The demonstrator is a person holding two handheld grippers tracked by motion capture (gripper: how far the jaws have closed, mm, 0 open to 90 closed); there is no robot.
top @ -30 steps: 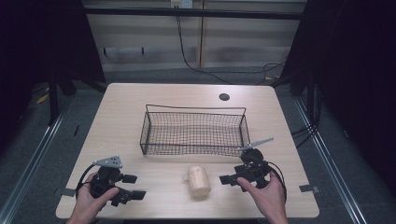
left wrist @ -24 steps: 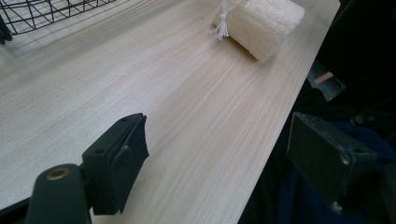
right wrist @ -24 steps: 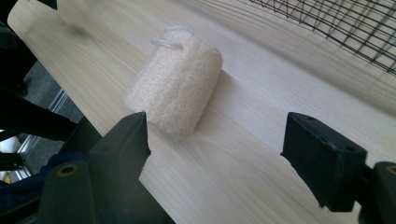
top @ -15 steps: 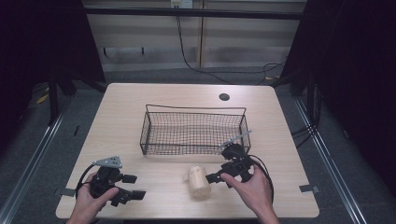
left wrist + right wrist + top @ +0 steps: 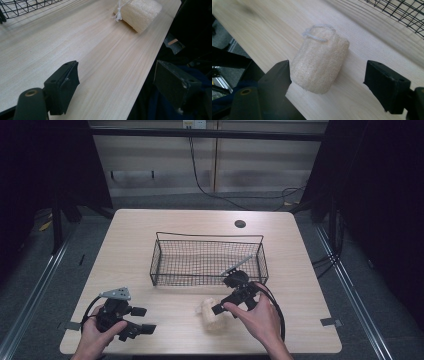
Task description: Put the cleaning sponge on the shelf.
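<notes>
Right hand-held gripper (image 5: 224,306) has moved left from the table's (image 5: 150,227) right side; jaws apart w/ loofah (image 5: 210,314) between, near basket (image 5: 208,258). Left hand-held gripper (image 5: 141,320) unchanged, jaws apart, near-left.

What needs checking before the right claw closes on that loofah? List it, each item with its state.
1. Right claw open: ok, both black jaws stand wide apart.
2. Pale cylindrical loofah sponge between the jaws: ok, though it sits against the left jaw, with a gap to the other.
3. Sponge free of obstacles: ok, it lies alone on the light wooden table, apart from the black wire basket.
4. White string loop clear of the jaws: ok, it is at the sponge's far end.
5. Left claw out of the way: ok, open near the table's left front corner.
6. Jaw height against the tabletop: cannot tell.
</notes>
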